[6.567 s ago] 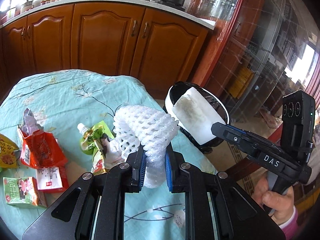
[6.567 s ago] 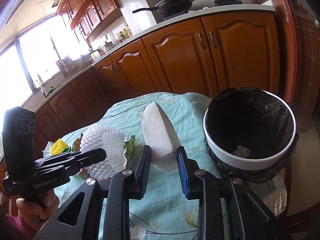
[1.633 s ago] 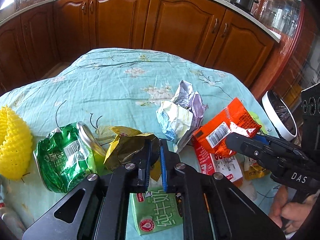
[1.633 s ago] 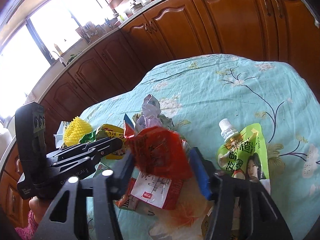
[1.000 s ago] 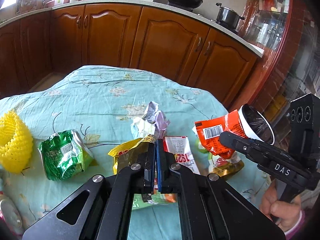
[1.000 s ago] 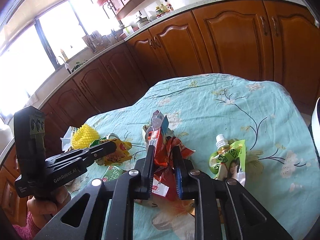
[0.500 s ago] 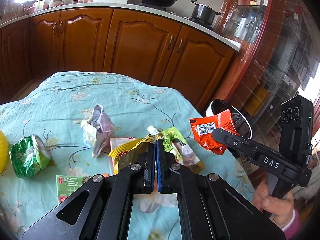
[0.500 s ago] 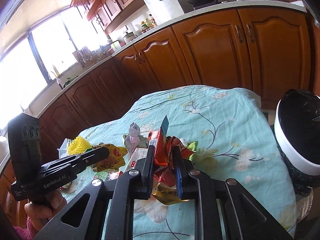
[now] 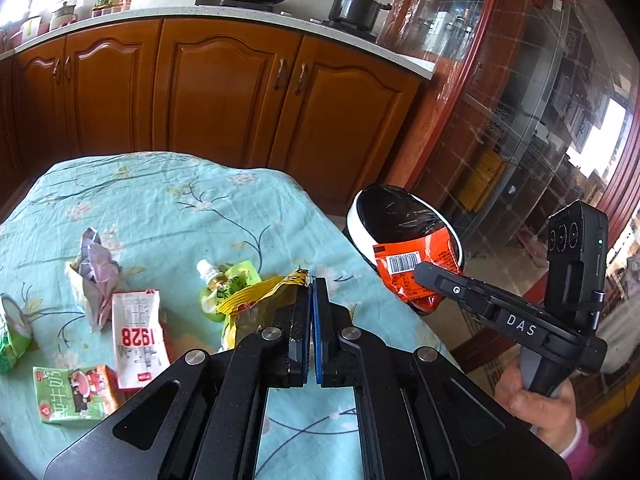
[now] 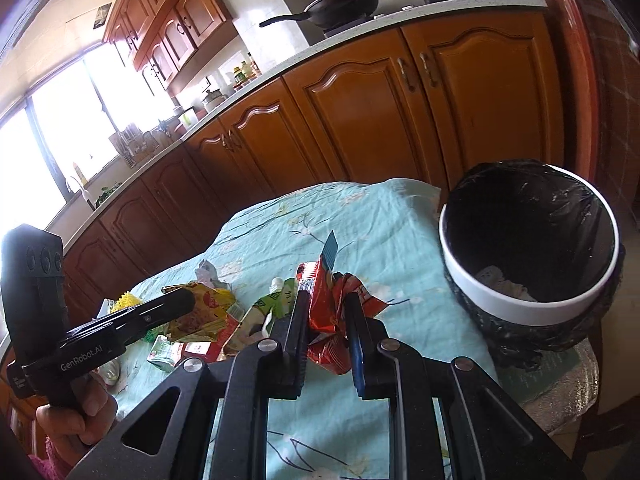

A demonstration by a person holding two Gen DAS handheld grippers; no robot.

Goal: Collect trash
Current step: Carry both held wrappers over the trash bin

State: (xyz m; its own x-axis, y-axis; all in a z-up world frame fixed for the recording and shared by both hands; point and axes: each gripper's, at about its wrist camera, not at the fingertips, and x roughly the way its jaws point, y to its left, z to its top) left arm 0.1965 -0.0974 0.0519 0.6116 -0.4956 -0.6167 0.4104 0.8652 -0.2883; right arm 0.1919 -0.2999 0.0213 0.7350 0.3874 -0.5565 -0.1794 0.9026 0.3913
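My left gripper point(image 9: 311, 282) is shut on a yellow snack wrapper point(image 9: 256, 300) and holds it above the table. My right gripper point(image 10: 326, 298) is shut on a red snack wrapper point(image 10: 334, 304); in the left wrist view that red wrapper point(image 9: 416, 268) hangs in front of the bin. The white bin with a black liner point(image 10: 532, 304) stands off the table's right end, with some white trash inside; it also shows in the left wrist view point(image 9: 360, 220).
On the teal floral tablecloth point(image 9: 160, 208) lie a crumpled purple wrapper point(image 9: 94, 268), a white "1928" carton point(image 9: 136, 340), a green milk carton point(image 9: 72, 394), a green drink pouch point(image 9: 228, 280) and a green can point(image 9: 12, 336). Wooden cabinets point(image 9: 224, 92) stand behind.
Both grippers have swung right toward the bin with their wrappers. The bin has come larger and nearer in both views; the table's left trash has slid out of view.
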